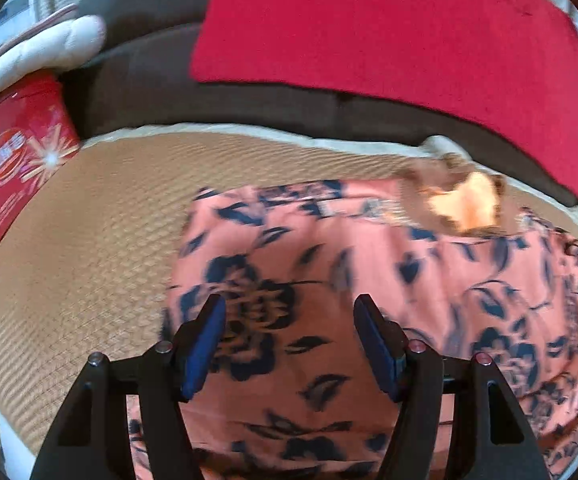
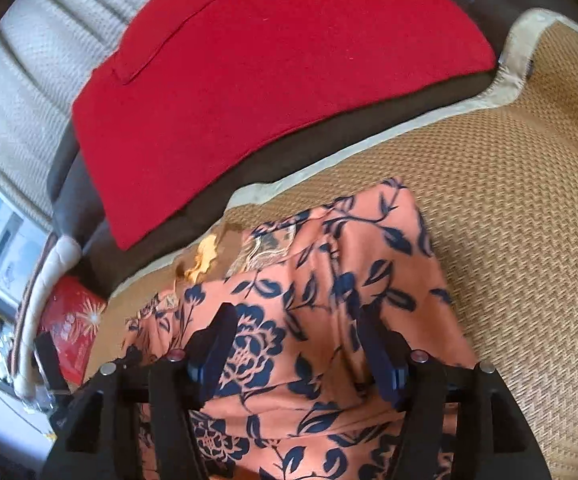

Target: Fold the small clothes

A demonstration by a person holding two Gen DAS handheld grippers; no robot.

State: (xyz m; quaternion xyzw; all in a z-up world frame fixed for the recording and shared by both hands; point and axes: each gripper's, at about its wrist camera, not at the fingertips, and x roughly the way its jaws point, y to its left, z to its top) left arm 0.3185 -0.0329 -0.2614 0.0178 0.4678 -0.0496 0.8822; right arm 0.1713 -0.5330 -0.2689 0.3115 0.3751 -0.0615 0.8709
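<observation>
A salmon-pink garment with dark blue flowers (image 1: 369, 264) lies on a woven tan mat (image 1: 89, 240). Its far edge looks folded over, with a yellow and brown patch (image 1: 469, 204) showing at the top. My left gripper (image 1: 289, 304) hovers over the garment's near left part, its blue-padded fingers (image 1: 205, 344) spread apart with nothing pinched between them. In the right wrist view the same garment (image 2: 329, 288) runs away from me, and my right gripper (image 2: 297, 316) stands open above it, the cloth lying below the fingers (image 2: 381, 356), not clamped.
A red cushion (image 1: 389, 40) rests on a dark sofa seat (image 1: 249, 108) beyond the mat's pale border (image 1: 249, 132). A red printed box (image 1: 13, 160) and a white padded item (image 1: 49, 48) sit at the left. Bare mat (image 2: 509, 220) spreads to the right of the garment.
</observation>
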